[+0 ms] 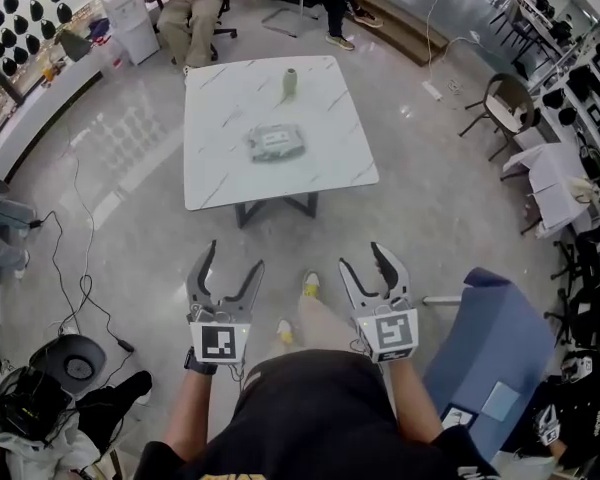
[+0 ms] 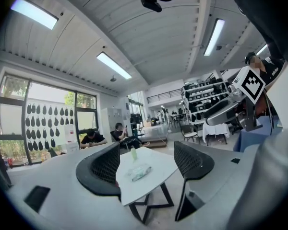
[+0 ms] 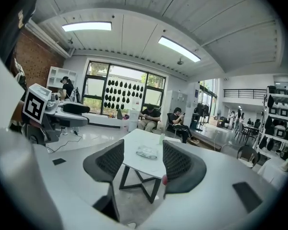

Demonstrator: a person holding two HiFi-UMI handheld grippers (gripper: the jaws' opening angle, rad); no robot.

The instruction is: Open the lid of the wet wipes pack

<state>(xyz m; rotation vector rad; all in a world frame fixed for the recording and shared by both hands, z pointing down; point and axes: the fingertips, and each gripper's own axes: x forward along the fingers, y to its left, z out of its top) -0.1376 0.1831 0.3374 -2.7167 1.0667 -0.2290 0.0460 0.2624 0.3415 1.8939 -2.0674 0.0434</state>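
Head view: the wet wipes pack (image 1: 276, 143) is lying flat near the middle of the white table (image 1: 220, 183), with a small bottle (image 1: 291, 84) standing toward its far edge. The left gripper (image 1: 235, 258) and right gripper (image 1: 361, 258) are hovering over the floor, well short of the near edge.

Left gripper view: its fingers (image 2: 102, 170) are standing apart, empty.

Right gripper view: its fingers (image 3: 108, 164) are gaping too, gripping nothing.
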